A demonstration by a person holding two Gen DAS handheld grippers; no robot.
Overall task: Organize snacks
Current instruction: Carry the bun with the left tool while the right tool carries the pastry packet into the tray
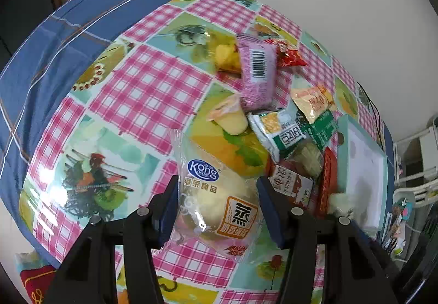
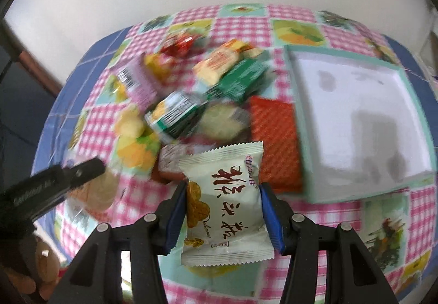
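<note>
My left gripper (image 1: pixel 217 205) is shut on a clear Kong-brand steamed cake packet (image 1: pixel 216 202), held above the checked tablecloth. My right gripper (image 2: pixel 223 208) is shut on a white snack packet (image 2: pixel 227 205) with dark red Chinese characters. A pile of snacks lies on the table: a pink packet (image 1: pixel 257 71), a jelly cup (image 1: pixel 230 118), green packets (image 1: pixel 279 134) and a red packet (image 2: pixel 276 142). An empty box (image 2: pixel 356 118) with a mint rim and white inside stands right of the pile; it also shows in the left wrist view (image 1: pixel 364 167). The left gripper's arm (image 2: pixel 49 189) shows at the left of the right wrist view.
The table carries a pink checked cloth with fruit pictures (image 1: pixel 142 90) over a blue cloth (image 1: pixel 54 38). A white wall stands behind. White shelving and clutter (image 1: pixel 416 172) sit at the far right, off the table's edge.
</note>
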